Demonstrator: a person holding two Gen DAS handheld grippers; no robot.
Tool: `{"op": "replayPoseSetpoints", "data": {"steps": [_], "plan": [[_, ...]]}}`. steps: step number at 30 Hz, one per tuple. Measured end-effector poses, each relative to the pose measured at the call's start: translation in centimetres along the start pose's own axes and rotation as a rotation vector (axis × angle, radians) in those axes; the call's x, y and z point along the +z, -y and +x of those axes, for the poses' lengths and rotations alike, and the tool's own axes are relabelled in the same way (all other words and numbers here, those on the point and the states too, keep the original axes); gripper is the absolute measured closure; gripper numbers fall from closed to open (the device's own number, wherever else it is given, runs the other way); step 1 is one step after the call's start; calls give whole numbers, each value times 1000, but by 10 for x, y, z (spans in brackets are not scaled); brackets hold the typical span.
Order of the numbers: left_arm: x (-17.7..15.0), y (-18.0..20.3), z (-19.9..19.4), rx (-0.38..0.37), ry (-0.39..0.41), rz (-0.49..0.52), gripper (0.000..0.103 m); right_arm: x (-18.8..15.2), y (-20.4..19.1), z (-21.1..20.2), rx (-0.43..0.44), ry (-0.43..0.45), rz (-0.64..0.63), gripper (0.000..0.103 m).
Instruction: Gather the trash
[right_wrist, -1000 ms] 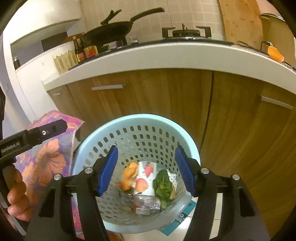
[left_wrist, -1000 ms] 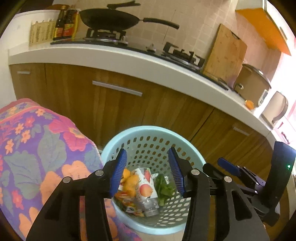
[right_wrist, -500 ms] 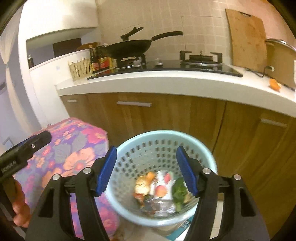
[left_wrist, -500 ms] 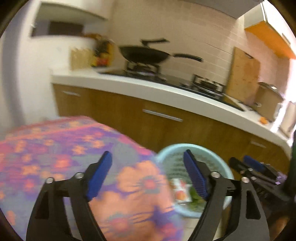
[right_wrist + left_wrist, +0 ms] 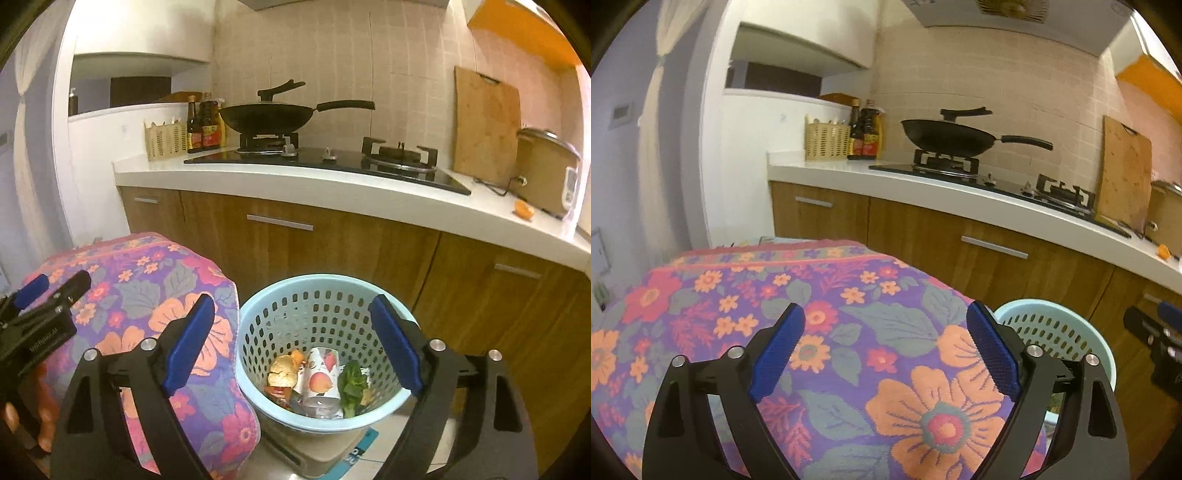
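Observation:
A light blue perforated basket (image 5: 255, 332) stands on the floor before the cabinets; it also shows in the left wrist view (image 5: 1067, 325). Inside lie a printed paper cup (image 5: 321, 376), an orange peel (image 5: 282, 373), green leaves (image 5: 352, 384) and wrappers. My right gripper (image 5: 291, 339) is open and empty, above and in front of the basket. My left gripper (image 5: 886, 347) is open and empty over a floral-covered surface (image 5: 849, 332), left of the basket.
The floral cloth (image 5: 147, 295) covers a raised surface left of the basket. Wooden cabinets (image 5: 332, 251) and a white counter (image 5: 332, 188) stand behind, with a wok (image 5: 269, 116), bottles (image 5: 203, 127), a cutting board (image 5: 485, 125), a rice cooker (image 5: 546, 170) and an orange piece (image 5: 524, 210).
Both grippers have pulled up and back from the basket. The left one has swung left over the floral cloth and opened wider. The trash stays in the basket.

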State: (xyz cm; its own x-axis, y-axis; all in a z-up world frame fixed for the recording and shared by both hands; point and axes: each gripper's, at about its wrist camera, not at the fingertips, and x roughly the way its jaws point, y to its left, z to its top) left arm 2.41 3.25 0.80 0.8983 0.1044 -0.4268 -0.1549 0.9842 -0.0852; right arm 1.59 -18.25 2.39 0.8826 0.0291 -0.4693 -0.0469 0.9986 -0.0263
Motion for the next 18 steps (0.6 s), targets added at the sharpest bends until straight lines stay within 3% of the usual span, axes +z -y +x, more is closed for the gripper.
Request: {"op": "replayPoseSetpoints", "data": {"steps": [3,18], "plan": [[0,-3,1,23,0,-3,16,-1,-6,0,-31,-1,-15,18],[-2,-2,-4,46,18,18,12,-2,-9,1,-26,-14,7,14]]}}
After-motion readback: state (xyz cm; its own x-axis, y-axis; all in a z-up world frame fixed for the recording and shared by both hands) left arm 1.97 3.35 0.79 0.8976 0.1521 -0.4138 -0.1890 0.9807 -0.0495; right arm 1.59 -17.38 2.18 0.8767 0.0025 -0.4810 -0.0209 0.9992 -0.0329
